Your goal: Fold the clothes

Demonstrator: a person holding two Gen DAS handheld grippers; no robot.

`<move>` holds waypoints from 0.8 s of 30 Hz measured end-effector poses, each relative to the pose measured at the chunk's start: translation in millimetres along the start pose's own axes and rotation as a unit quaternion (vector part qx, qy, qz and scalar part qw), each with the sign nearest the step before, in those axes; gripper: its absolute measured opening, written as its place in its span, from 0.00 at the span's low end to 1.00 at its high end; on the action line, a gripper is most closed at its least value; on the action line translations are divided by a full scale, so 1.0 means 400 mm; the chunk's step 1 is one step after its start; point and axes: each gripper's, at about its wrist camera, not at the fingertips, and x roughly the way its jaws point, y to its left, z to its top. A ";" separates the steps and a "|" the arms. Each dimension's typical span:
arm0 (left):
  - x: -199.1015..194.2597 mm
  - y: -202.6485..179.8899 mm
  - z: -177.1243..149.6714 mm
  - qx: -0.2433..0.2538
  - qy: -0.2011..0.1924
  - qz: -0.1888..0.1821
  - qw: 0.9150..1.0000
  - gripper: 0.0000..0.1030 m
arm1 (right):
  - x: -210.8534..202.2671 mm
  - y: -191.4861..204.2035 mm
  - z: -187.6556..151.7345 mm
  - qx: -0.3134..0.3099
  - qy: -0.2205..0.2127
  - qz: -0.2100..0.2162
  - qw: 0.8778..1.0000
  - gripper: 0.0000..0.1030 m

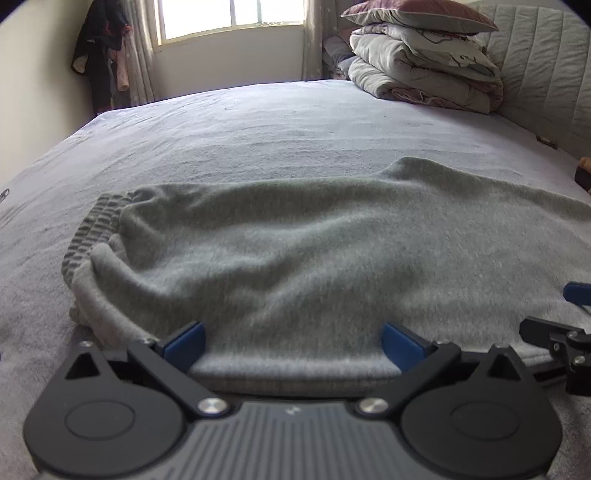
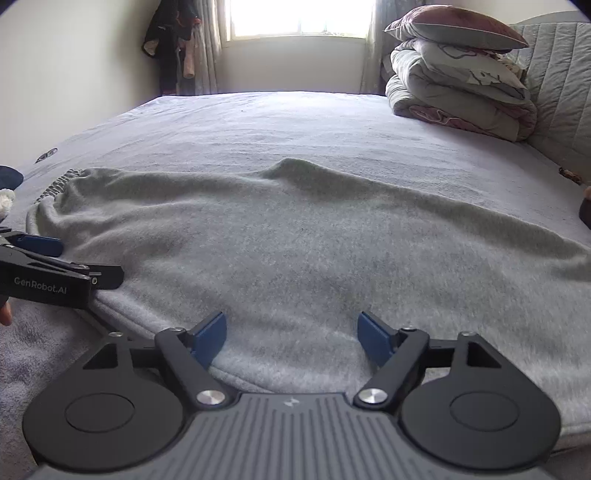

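A: Now, starting on the left: seeing dark clothes hung up in the corner, next to a bright window.

B: Yep. And lower down?

A: Spotting a ribbed band at the left end of a grey fleece garment. Spread flat across the pale bed sheet, reaching nearly from side to side, with a small bump at the far edge.

B: Got the near edge too?

A: Yes, a soft thick fold, right up against the left gripper. With blue fingers spread very wide, one at each side of that fold, not pinching anything.

B: And just to the right of it?

A: Seeing the right gripper, also at the near edge of the garment. With its fingers wide apart as well, over the fleece, squeezing nothing. Hard to tell whether touching the cloth or just above it. Sitting near the left gripper, but apart from it.

B: Further right?

A: Up at the far right corner of the bed, seeing folded quilts stacked high, with a purple pillow on top. Behind them, a padded grey headboard.
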 end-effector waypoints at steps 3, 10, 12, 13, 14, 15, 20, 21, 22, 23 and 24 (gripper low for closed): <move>0.001 0.000 -0.005 -0.005 -0.011 0.001 1.000 1.00 | 0.002 0.008 -0.008 0.000 -0.006 -0.014 1.000 0.85; 0.001 0.001 -0.014 -0.008 -0.020 0.000 1.000 1.00 | 0.010 0.004 -0.007 0.008 0.001 -0.023 1.000 0.92; -0.001 0.004 -0.014 -0.007 -0.017 -0.002 1.000 1.00 | 0.011 -0.004 -0.002 0.008 0.009 -0.015 1.000 0.93; -0.002 0.006 -0.014 -0.006 -0.017 -0.003 1.000 1.00 | 0.010 -0.010 0.001 0.005 0.015 -0.011 1.000 0.93; -0.003 0.009 -0.015 -0.006 -0.017 -0.005 1.000 1.00 | 0.010 -0.017 0.003 0.002 0.021 -0.008 1.000 0.96; -0.003 0.011 -0.017 -0.005 -0.018 -0.007 1.000 1.00 | 0.009 -0.028 0.004 0.003 0.026 -0.009 1.000 1.00; -0.004 0.021 -0.015 -0.007 -0.014 -0.013 1.000 1.00 | -0.005 -0.112 -0.002 0.017 0.039 -0.008 0.999 1.00; -0.005 0.023 -0.016 -0.007 -0.014 -0.013 1.000 1.00 | -0.010 -0.133 -0.008 0.019 0.036 -0.012 0.999 1.00; -0.005 0.025 -0.018 -0.007 -0.015 -0.014 1.000 1.00 | -0.016 -0.157 -0.017 0.023 0.033 -0.015 0.999 1.00; -0.006 0.027 -0.019 -0.007 -0.016 -0.015 1.000 1.00 | -0.022 -0.183 -0.025 0.029 0.030 -0.016 0.999 1.00; -0.007 0.029 -0.020 -0.007 -0.017 -0.015 1.000 1.00 | -0.029 -0.209 -0.033 0.034 0.028 -0.017 0.999 1.00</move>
